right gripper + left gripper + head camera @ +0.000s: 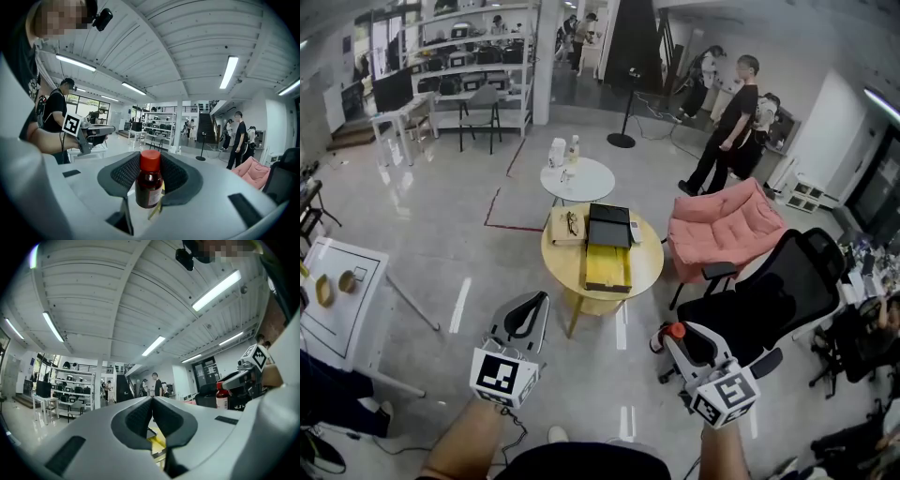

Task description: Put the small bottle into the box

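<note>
The right tongs point(678, 337) are clamping the small bottle point(149, 185) upright, while the left tongs point(152, 401) are hanging closed and empty. The box point(607, 264) is sitting open on the desk point(649, 267) well ahead; keeping the bottle level until it's over the opening looks wisest.

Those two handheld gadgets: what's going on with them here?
A person holds a gripper in each hand. The right gripper is clamped on a small red-capped bottle. The left gripper is shut with nothing in it. The box looks open and sits on a round yellow table farther ahead, so the bottle is not in it yet.
</note>
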Tool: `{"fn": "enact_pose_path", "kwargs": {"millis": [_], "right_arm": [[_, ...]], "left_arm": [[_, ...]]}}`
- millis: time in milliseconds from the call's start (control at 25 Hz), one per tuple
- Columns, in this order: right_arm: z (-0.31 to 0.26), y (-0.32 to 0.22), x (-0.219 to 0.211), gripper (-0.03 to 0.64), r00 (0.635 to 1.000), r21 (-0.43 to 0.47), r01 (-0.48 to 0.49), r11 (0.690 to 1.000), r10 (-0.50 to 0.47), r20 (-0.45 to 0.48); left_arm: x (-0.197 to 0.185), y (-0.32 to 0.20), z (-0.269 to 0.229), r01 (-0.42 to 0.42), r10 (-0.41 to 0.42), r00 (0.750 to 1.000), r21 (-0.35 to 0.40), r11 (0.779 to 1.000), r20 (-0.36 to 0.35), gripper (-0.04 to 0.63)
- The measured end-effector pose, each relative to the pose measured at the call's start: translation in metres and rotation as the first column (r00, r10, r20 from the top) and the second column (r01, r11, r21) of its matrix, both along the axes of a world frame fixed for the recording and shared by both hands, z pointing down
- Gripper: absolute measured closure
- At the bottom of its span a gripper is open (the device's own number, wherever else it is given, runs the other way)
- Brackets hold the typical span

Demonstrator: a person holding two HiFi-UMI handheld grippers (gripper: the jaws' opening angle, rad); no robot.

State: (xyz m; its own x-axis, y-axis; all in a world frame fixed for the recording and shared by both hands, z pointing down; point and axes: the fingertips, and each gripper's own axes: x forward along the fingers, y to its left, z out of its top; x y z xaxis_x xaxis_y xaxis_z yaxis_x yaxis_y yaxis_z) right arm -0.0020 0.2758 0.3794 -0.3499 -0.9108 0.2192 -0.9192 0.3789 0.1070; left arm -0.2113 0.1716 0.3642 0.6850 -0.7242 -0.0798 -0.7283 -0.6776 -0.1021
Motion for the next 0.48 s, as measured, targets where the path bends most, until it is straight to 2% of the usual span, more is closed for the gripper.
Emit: {"fn": "enact_pose_path", "kwargs": {"millis": [480], "right_arm": [[-0.007, 0.003, 0.037, 0.469, 0.999, 0.010, -0.045, 0.999, 0.045, 0.018]], "left_arm": [[0.053, -0.002, -0.002, -0.077, 0.077, 0.997, 0.025, 0.997, -0.002, 0.578]]}}
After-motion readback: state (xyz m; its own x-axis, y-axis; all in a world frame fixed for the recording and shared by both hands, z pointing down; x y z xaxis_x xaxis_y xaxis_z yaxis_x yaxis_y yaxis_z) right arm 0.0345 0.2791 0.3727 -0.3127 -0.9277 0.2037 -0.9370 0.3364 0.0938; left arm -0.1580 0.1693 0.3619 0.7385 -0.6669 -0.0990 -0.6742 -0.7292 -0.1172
